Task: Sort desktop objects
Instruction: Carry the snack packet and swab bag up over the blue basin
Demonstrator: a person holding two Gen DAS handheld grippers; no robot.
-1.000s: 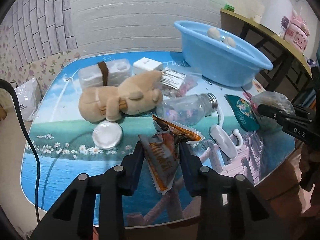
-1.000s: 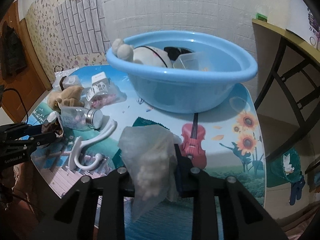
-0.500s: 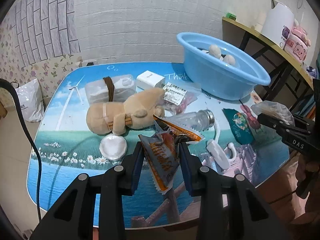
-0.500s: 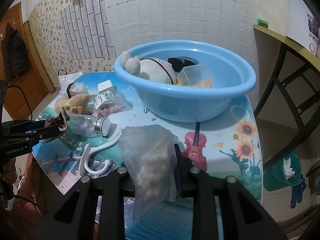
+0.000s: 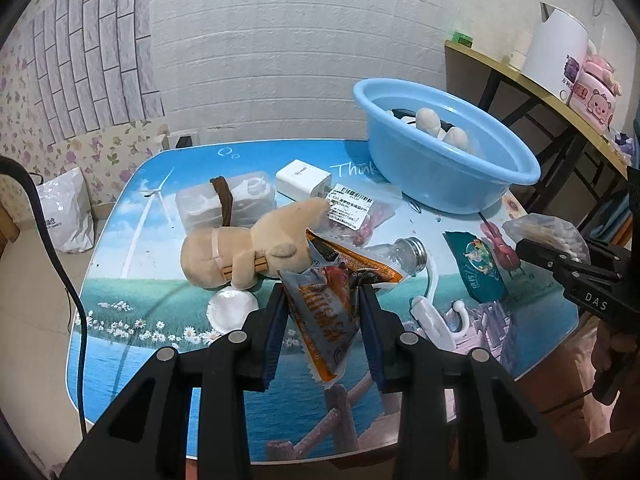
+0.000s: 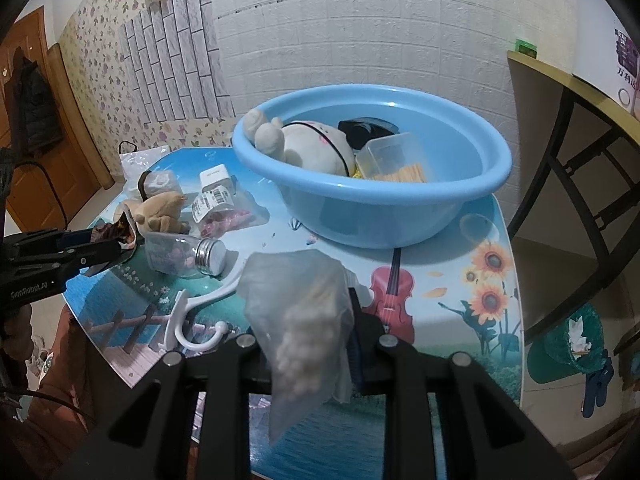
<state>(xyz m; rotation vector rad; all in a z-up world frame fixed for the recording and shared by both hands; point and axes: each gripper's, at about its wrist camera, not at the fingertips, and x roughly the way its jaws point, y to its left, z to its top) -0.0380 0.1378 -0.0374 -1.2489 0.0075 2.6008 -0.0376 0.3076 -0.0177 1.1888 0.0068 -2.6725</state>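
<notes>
Left gripper (image 5: 322,320) clamped on an orange snack packet (image 5: 324,316), held above the table's near edge (image 5: 160,360). Right gripper (image 6: 312,344) clamped on a clear bag of cotton swabs (image 6: 304,320), near side of the blue basin (image 6: 384,220)

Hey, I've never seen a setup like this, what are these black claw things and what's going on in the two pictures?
No robot here: a person holds a two-finger gripper in each hand, with a camera on each looking along the fingers. One picture is from the left gripper, shut on an orange-and-grey snack packet. The other is from the right gripper, shut on a clear plastic bag of white bits. On the picture-printed table sit a tan plush toy, a clear bottle and a blue plastic basin.
</notes>
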